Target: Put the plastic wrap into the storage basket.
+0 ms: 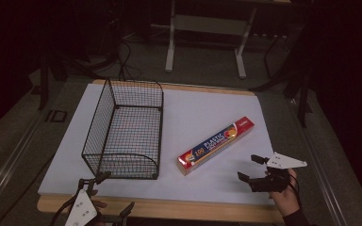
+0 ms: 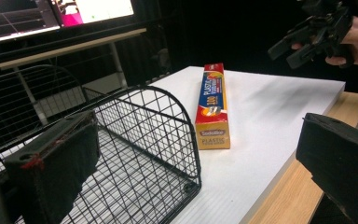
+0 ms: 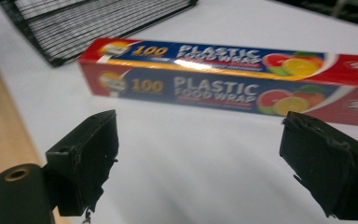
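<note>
Red food wrap box (image 3: 223,79) fronts the gaping right gripper (image 3: 205,163).

Food wrap box (image 3: 223,79) right end cut off by right gripper view's edge, small print blurred. Left gripper (image 1: 104,197) partly cropped at high view's bottom edge. Wire basket (image 2: 135,154) near wall possibly cropped too.
</note>
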